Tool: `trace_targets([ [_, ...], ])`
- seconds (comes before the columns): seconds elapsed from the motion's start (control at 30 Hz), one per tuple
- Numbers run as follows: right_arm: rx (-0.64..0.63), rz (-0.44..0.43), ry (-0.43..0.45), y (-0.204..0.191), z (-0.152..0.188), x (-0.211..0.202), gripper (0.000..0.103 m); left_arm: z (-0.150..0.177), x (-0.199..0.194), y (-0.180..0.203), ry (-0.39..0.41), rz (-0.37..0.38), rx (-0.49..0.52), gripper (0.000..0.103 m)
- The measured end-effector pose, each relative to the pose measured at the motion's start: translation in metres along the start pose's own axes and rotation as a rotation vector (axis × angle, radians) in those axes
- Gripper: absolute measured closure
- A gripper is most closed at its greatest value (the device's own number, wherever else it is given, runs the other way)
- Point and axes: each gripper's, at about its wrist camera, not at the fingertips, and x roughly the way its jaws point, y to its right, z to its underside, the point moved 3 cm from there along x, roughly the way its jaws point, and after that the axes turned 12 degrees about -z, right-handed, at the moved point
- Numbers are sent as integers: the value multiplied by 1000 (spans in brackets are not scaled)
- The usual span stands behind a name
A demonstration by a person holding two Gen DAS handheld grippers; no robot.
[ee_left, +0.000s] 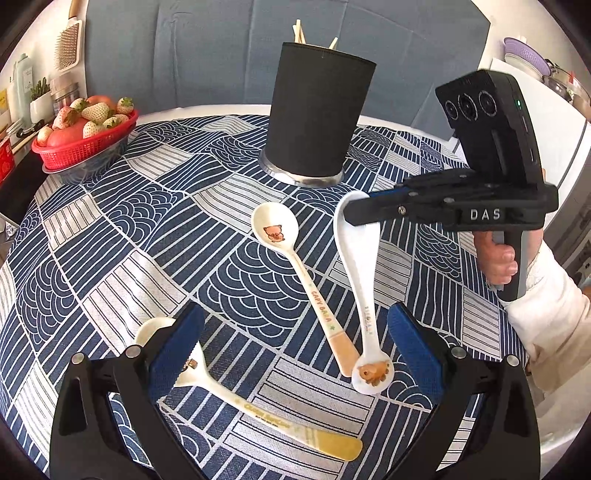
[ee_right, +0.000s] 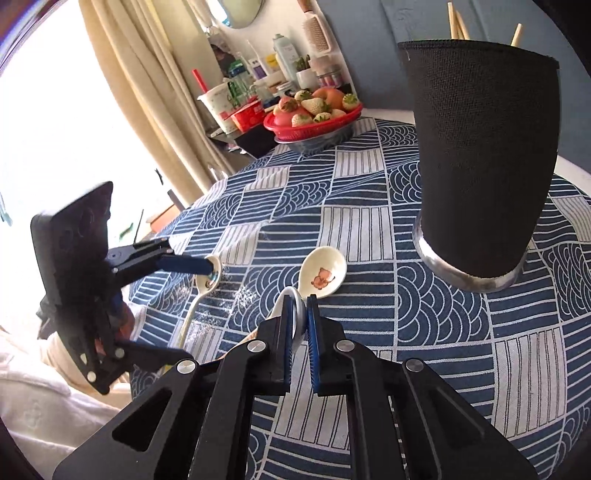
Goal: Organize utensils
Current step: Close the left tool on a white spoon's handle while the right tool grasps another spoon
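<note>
Right gripper (ee_right: 301, 306) clamped on white ceramic spoon (ee_left: 354, 266), bowl end raised. Left gripper (ee_left: 291, 332) spread wide above patterned counter (ee_left: 110, 240), straddling nothing.

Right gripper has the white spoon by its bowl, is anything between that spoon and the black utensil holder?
Nothing visible blocks it. The right gripper is shut on the white ceramic spoon, and only bare patterned tablecloth lies between it and the black cylindrical utensil holder. Wooden chopsticks already stand inside.
</note>
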Motion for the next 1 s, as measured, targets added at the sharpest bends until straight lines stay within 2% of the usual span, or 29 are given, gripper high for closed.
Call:
trace_targets([
  [0.33,20,-27,59,-8,-13,3,96,-2,11,18,-32,47,38,8],
  [0.43,14,-34,69,-11,-16,1,96,-2,12,20,-41,41,49,16],
  [0.53,4,-38,79,-15,-19,-1,96,-1,14,20,-61,51,44,30],
  [0.57,-1,-33,81,-17,-20,-2,96,-1,14,19,-68,57,38,40],
  [0.63,-12,-38,75,-19,-20,-1,96,-2,16,16,-80,55,21,84],
  [0.67,-20,-29,74,-22,-20,-1,96,-3,16,14,-84,45,12,89],
  [0.8,-42,-21,78,-28,-23,-1,96,-2,10,22,-53,-9,83,92],
  [1.0,-70,-2,104,-35,-32,-12,96,-14,4,15,-39,15,66,92],
])
